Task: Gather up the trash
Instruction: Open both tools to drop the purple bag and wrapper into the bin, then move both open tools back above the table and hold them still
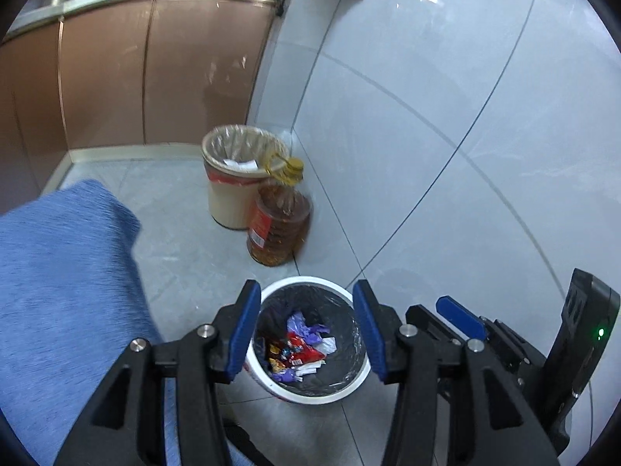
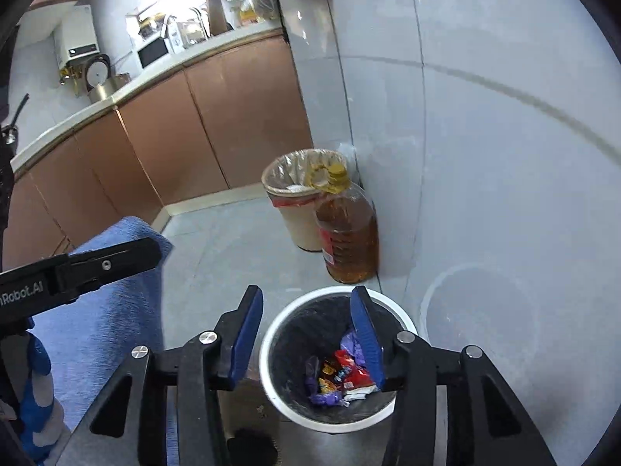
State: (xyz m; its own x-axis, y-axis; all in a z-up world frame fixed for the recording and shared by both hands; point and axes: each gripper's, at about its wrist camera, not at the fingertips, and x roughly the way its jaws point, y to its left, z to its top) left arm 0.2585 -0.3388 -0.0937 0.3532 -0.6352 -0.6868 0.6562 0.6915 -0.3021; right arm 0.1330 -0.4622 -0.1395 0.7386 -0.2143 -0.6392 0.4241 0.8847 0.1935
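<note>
A small white bin with a black liner stands on the floor right under both grippers; it also shows in the right wrist view. Inside lie crumpled wrappers, red, purple and white, also seen in the right wrist view. My left gripper is open and empty above the bin. My right gripper is open and empty above the bin's left rim; it also shows in the left wrist view at the right.
A taller beige bin with a clear liner stands by the tiled wall, also in the right wrist view. A big bottle of oil leans beside it. A blue cloth surface is at the left. Brown cabinets lie behind.
</note>
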